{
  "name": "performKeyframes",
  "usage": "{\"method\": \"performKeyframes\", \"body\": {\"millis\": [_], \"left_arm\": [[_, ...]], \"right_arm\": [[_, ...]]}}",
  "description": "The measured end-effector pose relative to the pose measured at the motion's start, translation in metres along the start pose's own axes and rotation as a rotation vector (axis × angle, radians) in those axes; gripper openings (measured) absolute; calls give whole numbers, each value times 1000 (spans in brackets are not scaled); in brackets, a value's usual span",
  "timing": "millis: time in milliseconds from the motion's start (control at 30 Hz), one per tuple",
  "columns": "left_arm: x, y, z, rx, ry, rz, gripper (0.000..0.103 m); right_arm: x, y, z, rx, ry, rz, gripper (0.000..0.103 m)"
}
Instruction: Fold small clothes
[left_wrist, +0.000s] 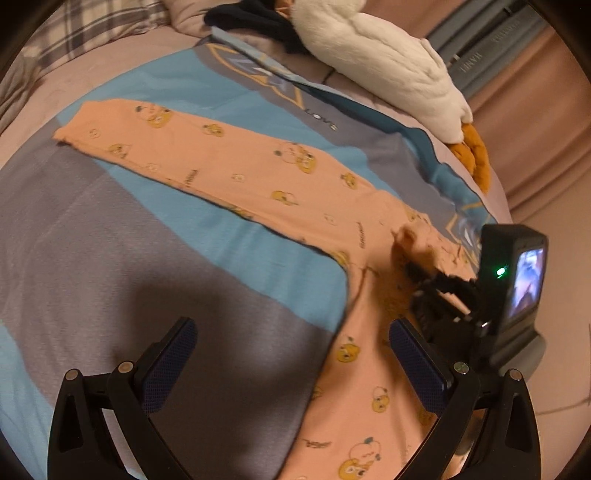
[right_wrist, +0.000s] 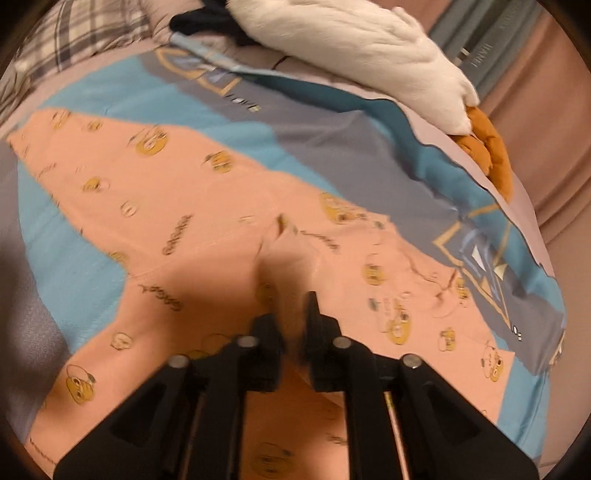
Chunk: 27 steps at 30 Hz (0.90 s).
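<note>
From here I see a bed cover (left_wrist: 110, 221) in blue and grey blocks, spread flat, with a gold-lined emblem and the word LOVE printed near its far edge. Under it lies a plain pinkish sheet (left_wrist: 110, 55) that shows along the far side. A white plush toy (left_wrist: 388, 55) lies along the far right edge of the bed, its orange feet (left_wrist: 474, 155) pointing right, resting on the cover's edge. Just beside its far end sits a heap of dark cloth (left_wrist: 251, 18). At far left I see a plaid pillow (left_wrist: 99, 22). A pinkish curtain (left_wrist: 535, 122) hangs beyond the bed at right.
</note>
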<state>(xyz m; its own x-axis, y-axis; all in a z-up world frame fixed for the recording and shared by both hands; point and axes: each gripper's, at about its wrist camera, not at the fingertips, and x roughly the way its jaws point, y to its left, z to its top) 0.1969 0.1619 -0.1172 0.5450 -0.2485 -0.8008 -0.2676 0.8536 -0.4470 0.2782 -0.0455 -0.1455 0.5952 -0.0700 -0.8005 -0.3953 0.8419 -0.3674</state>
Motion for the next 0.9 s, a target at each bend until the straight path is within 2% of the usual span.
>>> {"method": "performKeyframes", "body": {"millis": [33,67,167,233,333,367,400,467,533,600,700,800,833,867,900], "left_arm": [[-1,3,1,-8,-3,-2,103],[-3,6,1,-17,-5,-4,103],[-8,16,4,-41,-23,-15,103],[-11,25,8,-70,-34,-30,103],[-19,39,15,-105,-60,-60,103],[-21,43,17,-116,-70,-63,103],[-23,48,20,-132,-82,-66,103],[-28,63,25,-185,-105,-77,103],[-30,80,32,-251,-119,-110,103],[-32,96,38,-303,-144,-130,103],[-33,120,50,-365,-185,-161,103],[-32,142,61,-419,-217,-213,103],[-30,148,65,-434,-219,-222,103],[-28,153,68,-449,-218,-239,103],[-25,161,72,-470,-217,-266,103]], "right_arm": [[2,2,1,-9,20,32,47],[-2,3,2,-5,7,56,50],[-27,-11,8,36,-70,231,48],[-49,-43,9,141,-128,361,49],[-63,-98,-3,335,-179,505,48],[-62,-114,-10,397,-180,521,48],[-61,-119,-17,429,-176,517,38],[-47,-135,-29,481,-126,451,20],[-35,-131,-36,485,-78,423,17],[-22,-116,-33,451,-68,418,13],[-9,-94,-23,413,-79,389,13],[17,-66,-16,412,-14,403,13],[20,-57,-11,407,-19,375,15],[17,-54,-10,406,-44,397,10],[14,-53,-8,424,-58,506,8]]}}
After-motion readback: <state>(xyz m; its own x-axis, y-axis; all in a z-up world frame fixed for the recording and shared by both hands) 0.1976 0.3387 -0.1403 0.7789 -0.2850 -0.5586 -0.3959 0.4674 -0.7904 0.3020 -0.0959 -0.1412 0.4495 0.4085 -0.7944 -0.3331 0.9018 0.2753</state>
